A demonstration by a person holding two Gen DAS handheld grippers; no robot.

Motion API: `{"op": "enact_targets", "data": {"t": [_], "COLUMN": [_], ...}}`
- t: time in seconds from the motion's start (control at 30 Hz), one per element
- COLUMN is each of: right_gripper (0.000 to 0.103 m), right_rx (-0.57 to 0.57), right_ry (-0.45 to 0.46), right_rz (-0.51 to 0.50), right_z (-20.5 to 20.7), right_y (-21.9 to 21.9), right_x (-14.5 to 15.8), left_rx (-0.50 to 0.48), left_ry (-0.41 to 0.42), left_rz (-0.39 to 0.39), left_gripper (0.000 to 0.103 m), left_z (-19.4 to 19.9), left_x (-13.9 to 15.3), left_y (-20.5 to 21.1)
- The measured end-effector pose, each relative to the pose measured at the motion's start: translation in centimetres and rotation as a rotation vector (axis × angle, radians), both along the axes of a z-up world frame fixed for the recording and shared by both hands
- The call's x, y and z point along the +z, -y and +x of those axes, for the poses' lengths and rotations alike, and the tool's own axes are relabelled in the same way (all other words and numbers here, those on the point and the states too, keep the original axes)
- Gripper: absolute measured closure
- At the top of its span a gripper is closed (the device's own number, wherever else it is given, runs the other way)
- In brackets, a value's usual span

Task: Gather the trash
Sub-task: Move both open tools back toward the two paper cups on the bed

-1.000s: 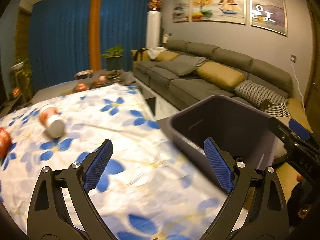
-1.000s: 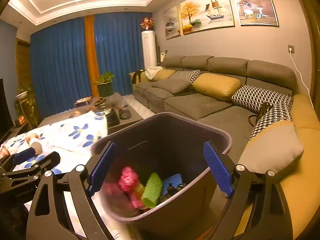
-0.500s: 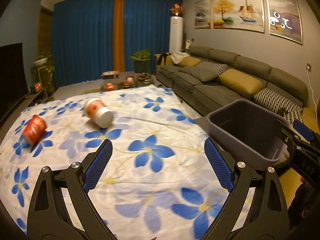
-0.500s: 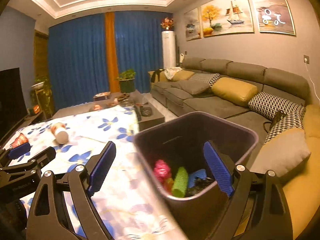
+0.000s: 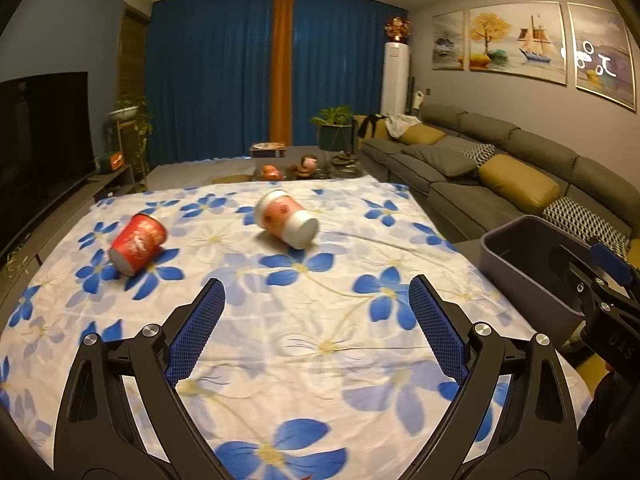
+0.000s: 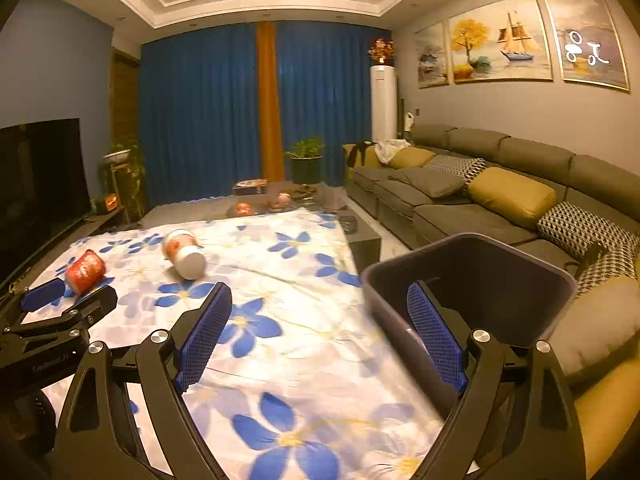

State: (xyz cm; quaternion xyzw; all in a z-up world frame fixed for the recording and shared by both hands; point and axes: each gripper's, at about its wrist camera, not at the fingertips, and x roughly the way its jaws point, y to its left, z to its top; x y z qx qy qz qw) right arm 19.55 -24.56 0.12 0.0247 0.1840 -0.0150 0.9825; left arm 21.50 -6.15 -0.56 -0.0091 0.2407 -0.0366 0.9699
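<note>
Two paper cups lie on their sides on the flowered cloth: a red cup at the left and a pink-and-white cup near the middle. In the right wrist view the red cup and the pink-and-white cup lie at the far left. A dark grey bin stands at the cloth's right edge; the bin shows at the right in the left wrist view. My left gripper hangs open over the cloth, well short of the cups. My right gripper is open beside the bin, nothing between its fingers.
A grey sofa with cushions runs along the right wall. A television stands at the left. Beyond the cloth sits a low table with small objects, then a potted plant and blue curtains.
Both grippers have swung left, away from the bin and toward the cloth. The two cups have come toward the middle of the left wrist view. The bin's contents have dropped out of sight.
</note>
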Motion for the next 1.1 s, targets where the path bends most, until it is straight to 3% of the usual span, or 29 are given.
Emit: {"op": "enact_targets", "data": {"t": [0.47,0.87,1.1], "right_gripper": [0.017,0.017,0.017], "right_rx": [0.117,0.186,0.210], "right_ry": [-0.010,-0.057,-0.111], "right_rz": [-0.006,-0.015,-0.037], "right_z": [2.8,9.5,15.0], "right_y": [-6.1,-11.2,-13.4], "right_x": [-0.4,-1.7,-3.2], "left_rx": [0.144,0.272,0.279], "left_ry": [-0.001,-0.029,-0.102], "left_rz": [0.018,-0.003,-0.042], "left_gripper": [0.011,0.012,0.012], "left_z": [0.9,6.3,11.1], "left_x": [-0.4,-2.5,-4.1], "left_y": [-8.0,-17.5,-21.3]}}
